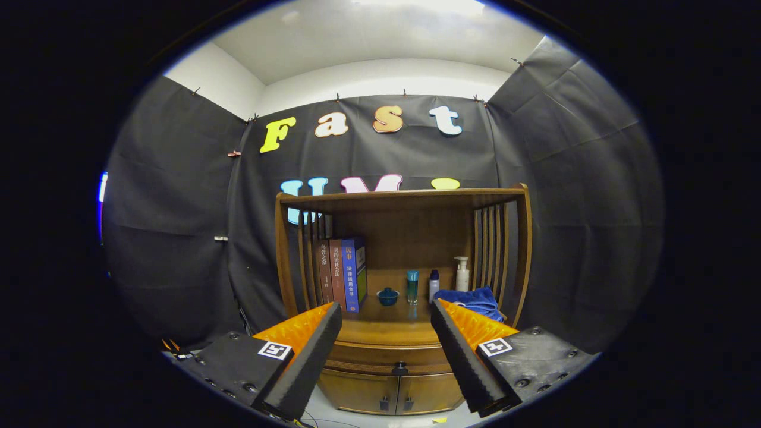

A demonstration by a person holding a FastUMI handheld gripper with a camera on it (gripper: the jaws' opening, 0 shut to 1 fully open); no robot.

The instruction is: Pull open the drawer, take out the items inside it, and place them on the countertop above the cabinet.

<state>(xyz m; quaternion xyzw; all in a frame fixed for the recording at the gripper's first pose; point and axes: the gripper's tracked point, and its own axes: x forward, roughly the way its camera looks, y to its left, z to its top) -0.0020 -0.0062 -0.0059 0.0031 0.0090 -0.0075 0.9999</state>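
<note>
A wooden cabinet (398, 249) stands ahead against the booth wall. Its drawer (389, 358) is closed, with a dark knob (399, 368) at its middle, low between my fingers. Above it lies the countertop (386, 324), under a shelf top. My gripper (386, 312) is open and holds nothing; its two fingers frame the countertop and drawer from some distance back. What lies inside the drawer is hidden.
On the countertop stand three books (342, 273) at the left, a small blue bowl (387, 295), a teal bottle (412, 285), a small white bottle (434, 284), a pump bottle (462, 274) and a blue cloth (475, 300). Two lower doors (392, 393) sit under the drawer.
</note>
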